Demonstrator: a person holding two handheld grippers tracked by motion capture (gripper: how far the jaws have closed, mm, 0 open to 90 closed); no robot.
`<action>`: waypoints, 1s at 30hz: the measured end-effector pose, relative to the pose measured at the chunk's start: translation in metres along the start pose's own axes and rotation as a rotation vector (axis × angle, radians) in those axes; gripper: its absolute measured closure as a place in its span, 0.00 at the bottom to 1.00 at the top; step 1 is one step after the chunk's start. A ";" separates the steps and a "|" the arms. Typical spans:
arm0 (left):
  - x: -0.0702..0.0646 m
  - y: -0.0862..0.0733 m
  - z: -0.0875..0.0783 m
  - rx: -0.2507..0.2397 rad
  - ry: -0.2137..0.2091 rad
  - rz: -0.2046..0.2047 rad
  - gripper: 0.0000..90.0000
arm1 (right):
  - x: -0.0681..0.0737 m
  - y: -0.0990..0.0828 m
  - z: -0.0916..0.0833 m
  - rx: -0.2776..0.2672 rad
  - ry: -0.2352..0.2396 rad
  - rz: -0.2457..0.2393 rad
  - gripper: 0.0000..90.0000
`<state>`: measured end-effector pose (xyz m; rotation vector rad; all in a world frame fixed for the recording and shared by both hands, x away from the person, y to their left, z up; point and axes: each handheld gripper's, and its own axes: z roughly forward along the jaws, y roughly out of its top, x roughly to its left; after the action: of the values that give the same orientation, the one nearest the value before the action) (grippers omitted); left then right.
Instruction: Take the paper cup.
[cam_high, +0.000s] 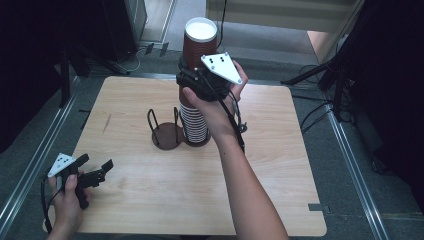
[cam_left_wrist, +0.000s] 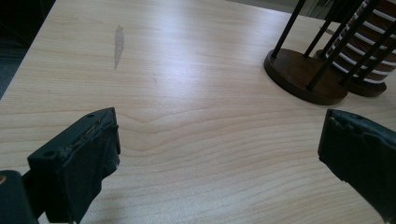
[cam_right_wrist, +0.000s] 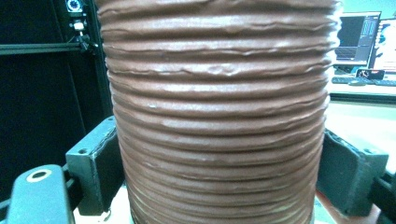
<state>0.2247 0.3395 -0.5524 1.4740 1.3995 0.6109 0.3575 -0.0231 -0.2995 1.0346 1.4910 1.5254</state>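
Right gripper (cam_high: 196, 82) clamps the upper part of the cup stack (cam_right_wrist: 219, 116), jaws pressed on both sides, apparently to lift cups off; stack stands on the tabletop (cam_high: 150, 200) beside the wire holder (cam_high: 166, 135); left gripper (cam_high: 95, 169) rests open, idle, near the tabletop's corner.

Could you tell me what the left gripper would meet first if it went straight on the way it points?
Probably bare light wooden table; the left gripper is open, the dark round-based wire holder lying farther right.
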 end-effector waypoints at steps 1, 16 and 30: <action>0.000 0.000 0.000 0.000 0.000 0.000 0.00 | 0.000 0.000 0.000 0.000 -0.001 -0.001 0.16; 0.000 0.000 0.000 0.000 0.000 0.002 0.00 | -0.017 0.004 -0.009 -0.014 -0.034 -0.003 0.16; 0.000 0.000 0.000 0.001 0.000 0.005 0.00 | -0.038 0.002 -0.023 -0.018 -0.074 -0.008 0.16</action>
<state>0.2247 0.3393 -0.5523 1.4786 1.3973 0.6132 0.3513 -0.0671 -0.2993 1.0618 1.4266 1.4764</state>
